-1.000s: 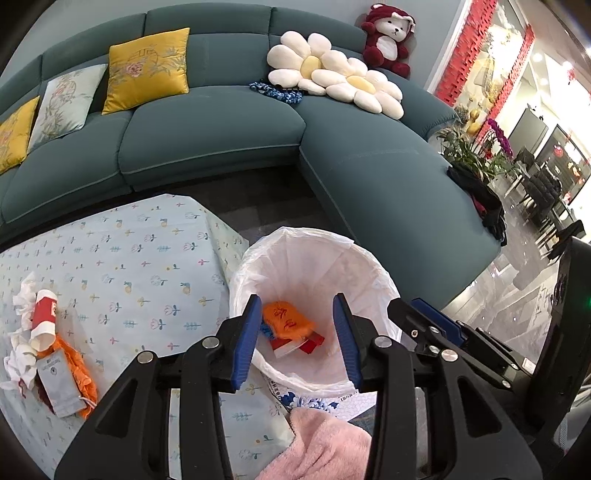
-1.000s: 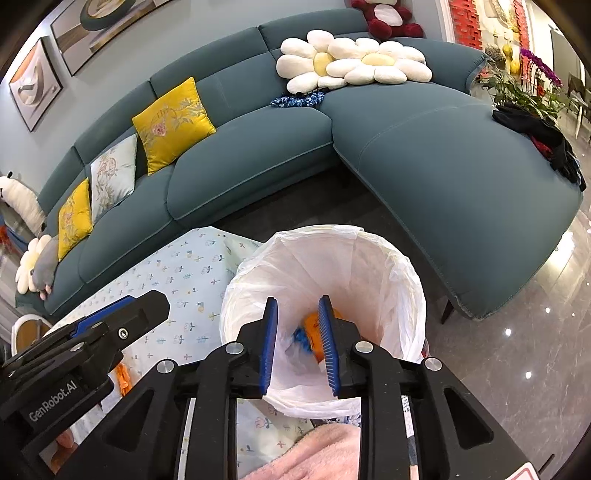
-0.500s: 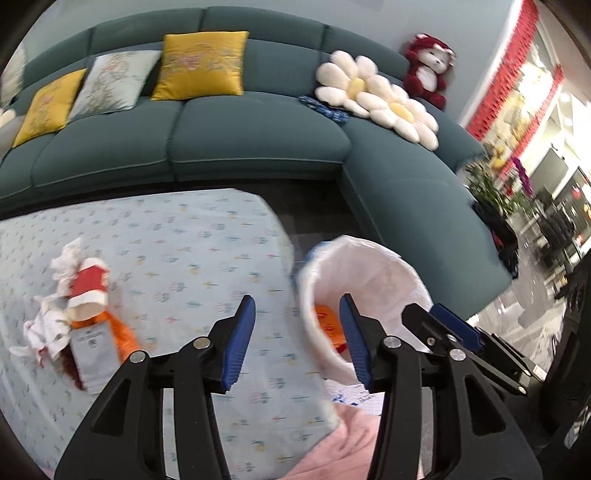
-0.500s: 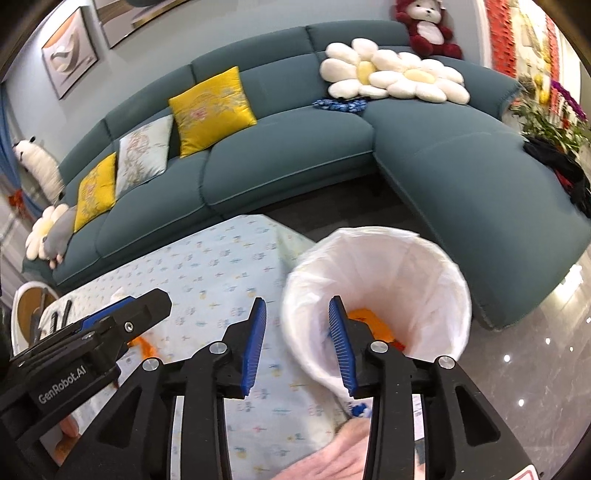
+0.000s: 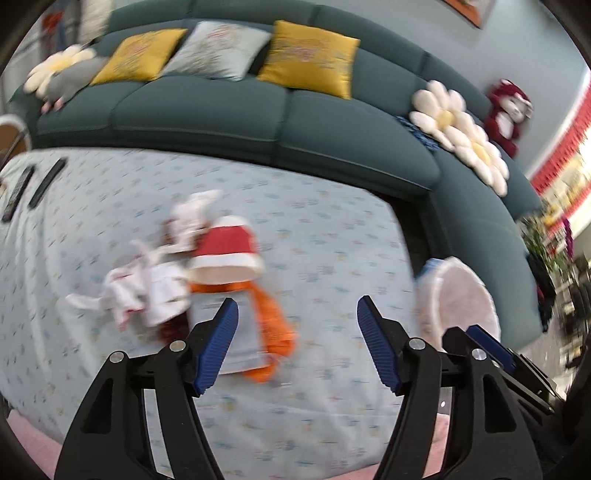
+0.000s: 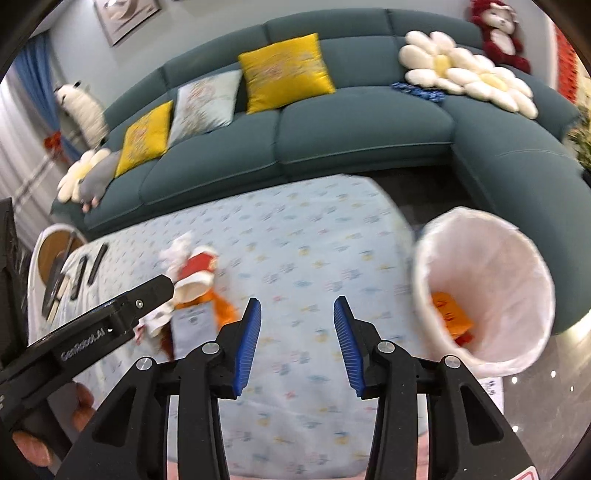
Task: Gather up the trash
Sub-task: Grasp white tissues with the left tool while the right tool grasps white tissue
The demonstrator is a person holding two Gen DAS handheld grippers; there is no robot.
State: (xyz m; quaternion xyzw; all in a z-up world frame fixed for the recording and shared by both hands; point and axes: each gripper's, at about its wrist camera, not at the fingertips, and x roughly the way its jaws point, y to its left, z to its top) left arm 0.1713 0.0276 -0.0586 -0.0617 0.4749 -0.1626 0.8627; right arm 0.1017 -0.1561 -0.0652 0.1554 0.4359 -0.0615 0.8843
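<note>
The left gripper has its blue fingers spread and opening wider, with nothing between them; the trash pile lies on the table just beyond and beside its left finger, well short of the pads. From this view the pile reads clearly though blurred: a red and white paper cup on its side, crumpled white tissue to the left of it, and a pale packet lying over an orange wrapper, the packet partly hidden by the left fingertip. The right wrist view shows what the left one cannot: the inside of the trash bin, lined with a white bag, beyond and to the right of the right finger, with an orange wrapper already in the bin at the bottom. The right gripper is also parted and opening, empty, over bare cloth. That view also catches the left gripper's black body and the hand that holds it, at the far left. The table wears a pale blue tablecloth with small printed flowers; dark remotes lie at its far left end. Behind stands a curved teal sofa with yellow cushions, flower-shaped pillows and a red plush toy.
</note>
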